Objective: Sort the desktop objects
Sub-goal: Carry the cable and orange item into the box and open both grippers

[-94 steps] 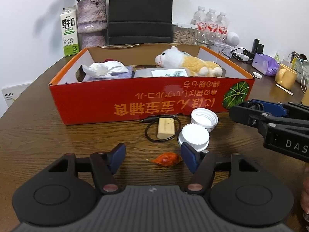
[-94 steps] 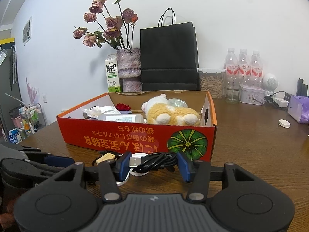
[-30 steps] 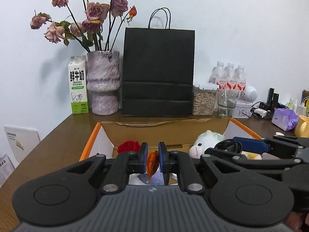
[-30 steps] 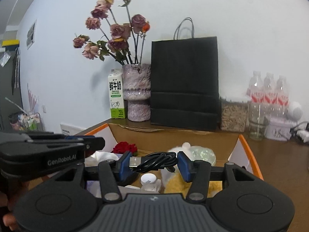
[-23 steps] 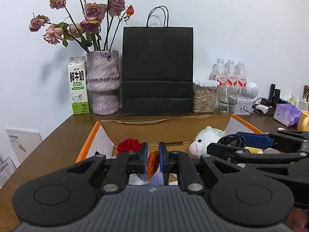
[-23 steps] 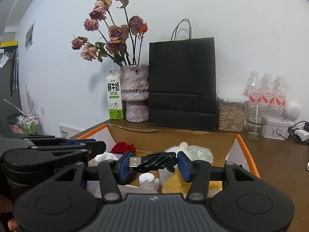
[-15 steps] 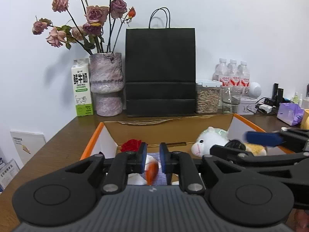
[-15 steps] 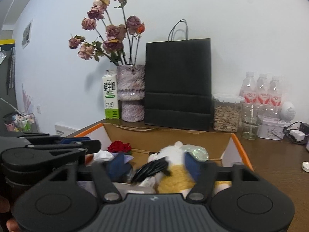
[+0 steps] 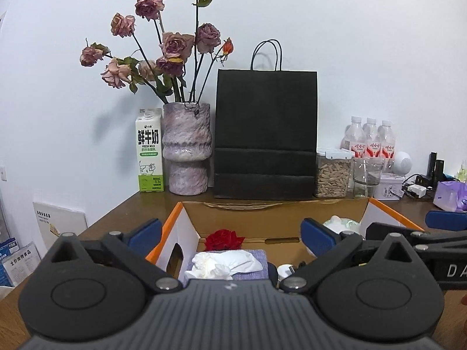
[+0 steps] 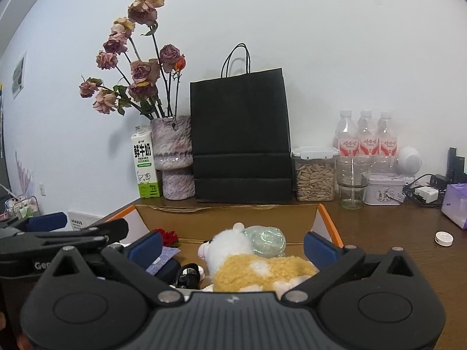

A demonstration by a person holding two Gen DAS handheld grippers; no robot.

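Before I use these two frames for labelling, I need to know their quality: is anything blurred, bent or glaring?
Left wrist view: sharp, no motion blur; fisheye bends the wall and darkens the corners; the dried roses cast a soft shadow on the wall. Right wrist view: equally sharp; the black paper bag leans from distortion; no strong glare, even on the empty glass jar.

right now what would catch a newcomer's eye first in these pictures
Probably the tall black paper bag standing against the white wall, with the vase of faded pink roses and a milk carton to its left. In front of them lies the open orange-edged cardboard box, where a yellow and white plush toy rests under the right claw, whose jaws are opening with nothing gripped.
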